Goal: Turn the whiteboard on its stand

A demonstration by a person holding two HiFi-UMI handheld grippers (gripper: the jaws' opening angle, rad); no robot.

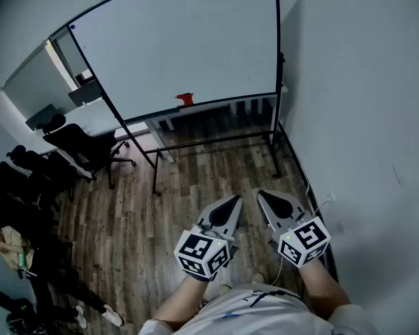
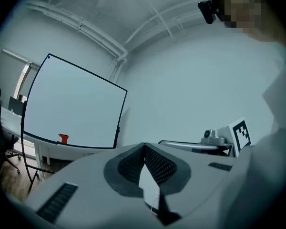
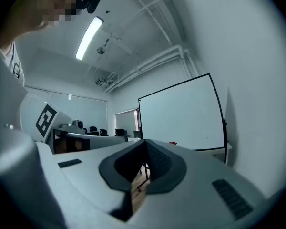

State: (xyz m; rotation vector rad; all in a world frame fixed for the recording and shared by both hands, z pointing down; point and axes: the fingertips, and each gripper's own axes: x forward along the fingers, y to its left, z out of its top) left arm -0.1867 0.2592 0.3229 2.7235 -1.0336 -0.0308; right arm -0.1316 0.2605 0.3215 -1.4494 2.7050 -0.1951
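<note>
While I hold both low over the wood floor [image 1: 195, 180], the left gripper [image 1: 232, 202] has its jaws together on nothing, and the right gripper [image 1: 264, 198] matches it. The whiteboard [image 1: 181, 47] on its stand [image 1: 216, 142] is well apart ahead, its right edge near the wall [image 1: 363, 117] and office chairs [image 1: 84, 149] to its left.

text: none legible | left gripper [image 1: 234, 199], right gripper [image 1: 261, 194] cubes: square markers only

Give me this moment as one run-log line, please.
phase: pre-contact | left gripper: shut, empty | right gripper: shut, empty | whiteboard: untouched, ahead
</note>
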